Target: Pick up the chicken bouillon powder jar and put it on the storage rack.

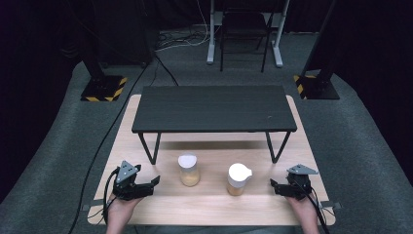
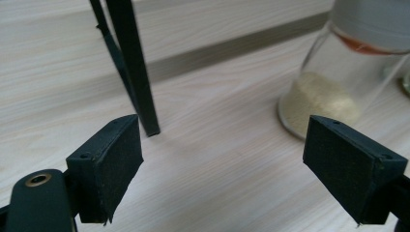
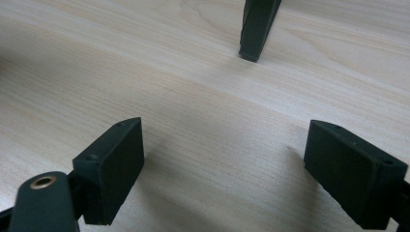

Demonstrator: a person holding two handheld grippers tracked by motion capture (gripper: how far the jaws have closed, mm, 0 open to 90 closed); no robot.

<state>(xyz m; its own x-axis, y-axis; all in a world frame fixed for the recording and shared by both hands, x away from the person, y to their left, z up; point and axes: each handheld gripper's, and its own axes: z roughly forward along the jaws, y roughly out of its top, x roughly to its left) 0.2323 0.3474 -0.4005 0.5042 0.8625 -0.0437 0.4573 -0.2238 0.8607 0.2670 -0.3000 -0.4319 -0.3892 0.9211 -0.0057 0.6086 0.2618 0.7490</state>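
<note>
Two clear jars with white lids stand on the wooden tabletop [image 1: 209, 204], each part full of tan powder. The left jar [image 1: 188, 170] is in front of the black riser shelf [image 1: 214, 108]; the right jar [image 1: 237, 179] has a spouted lid. My left gripper [image 1: 152, 184] rests on the table to the left of the left jar, open and holding nothing. In the left gripper view the gripper [image 2: 222, 164] is open, with that jar [image 2: 333, 82] beyond the right jaw. My right gripper [image 1: 274, 186] lies to the right of the right jar, open and apart from it; bare wood lies between its jaws [image 3: 225, 169].
The black shelf stands on thin angled legs: one [image 2: 135, 72] just ahead of my left gripper, another [image 3: 256, 29] ahead of my right. Grey carpet [image 1: 58, 146] surrounds the table. Stand bases with yellow-black tape [image 1: 104, 88] and a chair [image 1: 243, 29] sit beyond it.
</note>
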